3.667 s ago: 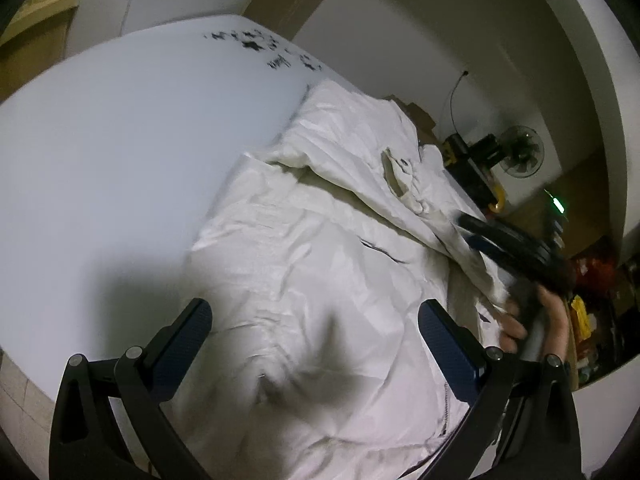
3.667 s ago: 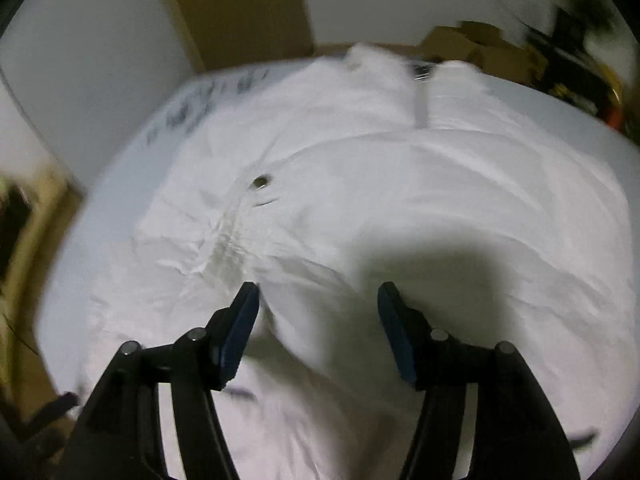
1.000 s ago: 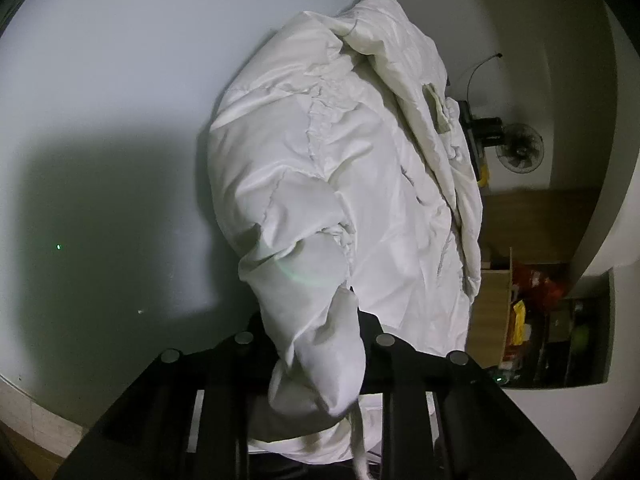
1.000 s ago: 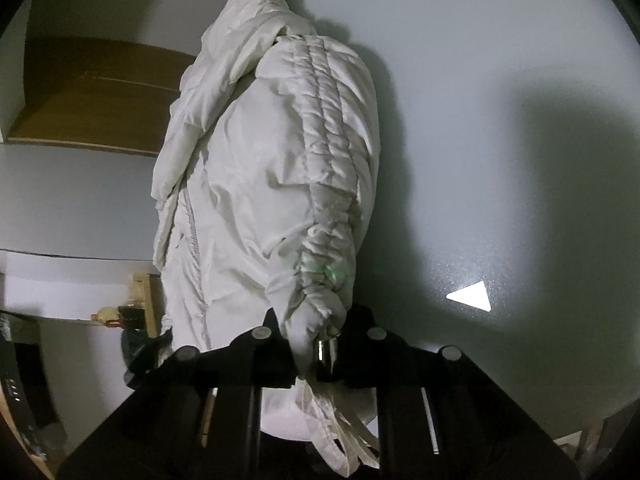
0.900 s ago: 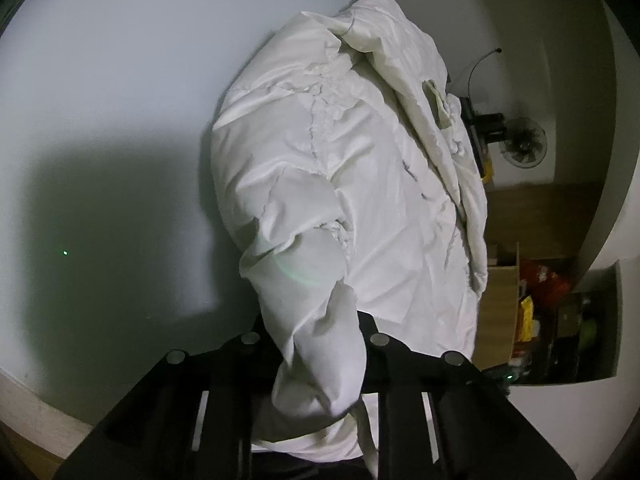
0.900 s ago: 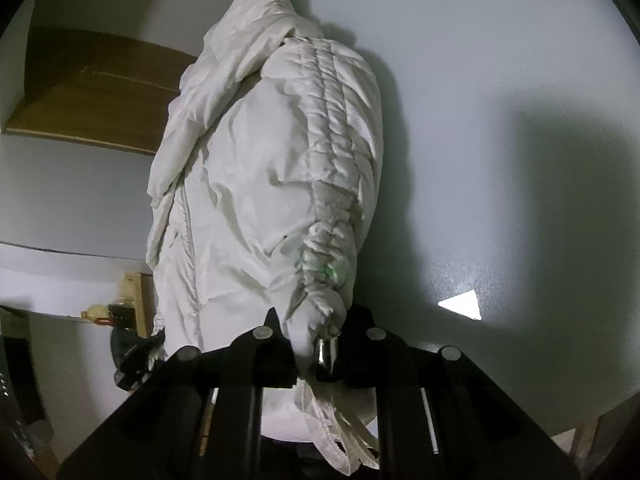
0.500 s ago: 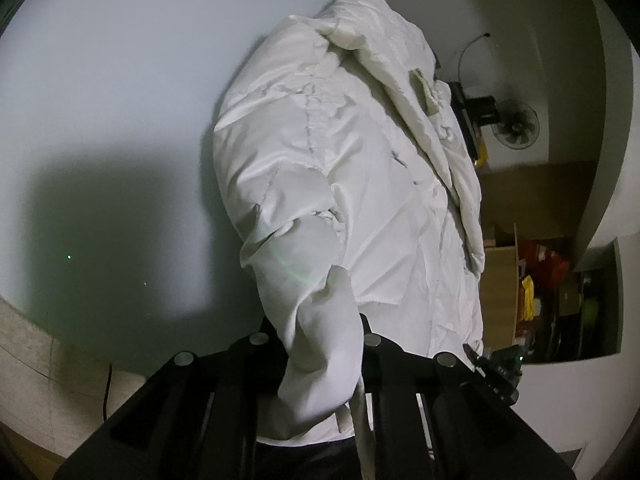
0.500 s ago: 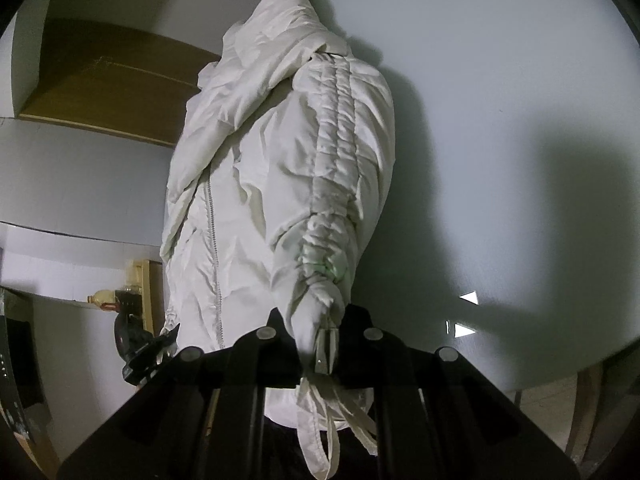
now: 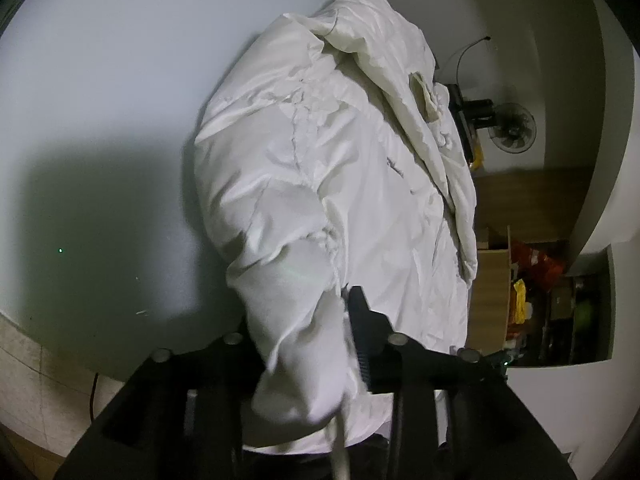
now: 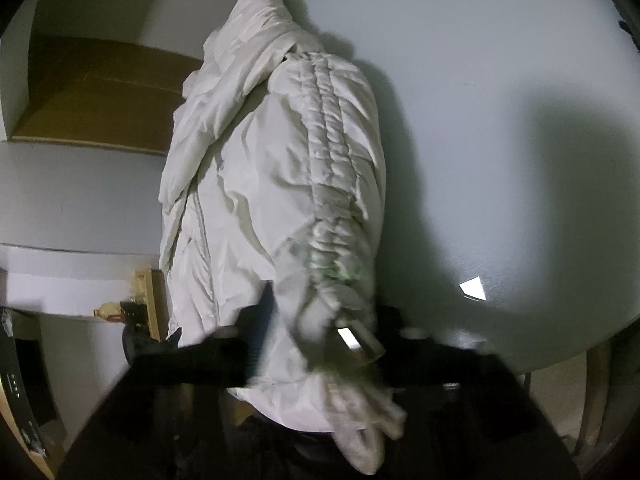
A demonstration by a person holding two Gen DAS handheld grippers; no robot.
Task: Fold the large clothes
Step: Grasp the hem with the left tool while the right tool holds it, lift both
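- Here, a white puffer jacket (image 9: 320, 168) lies stretched across a pale grey table (image 9: 100, 100), its collar end at the far side and its hem hanging over the near edge.
- The left gripper (image 9: 298, 320) has its jaws parted around the bunched cuff of one sleeve (image 9: 296, 320); one dark finger (image 9: 360, 320) shows to the right of the cloth, the other is hidden behind it.
- In the right wrist view the same jacket (image 10: 256, 184) is seen from its other side, the gathered seam of the second sleeve (image 10: 336, 200) running down toward the camera.
- The right gripper (image 10: 320, 320) is blurred; a dark finger (image 10: 260, 320) stands left of the cuff and the jaws look parted around it, with white drawcords (image 10: 368, 408) dangling below.
- A standing fan (image 9: 512, 128) and cluttered shelves (image 9: 560, 300) sit beyond the table.
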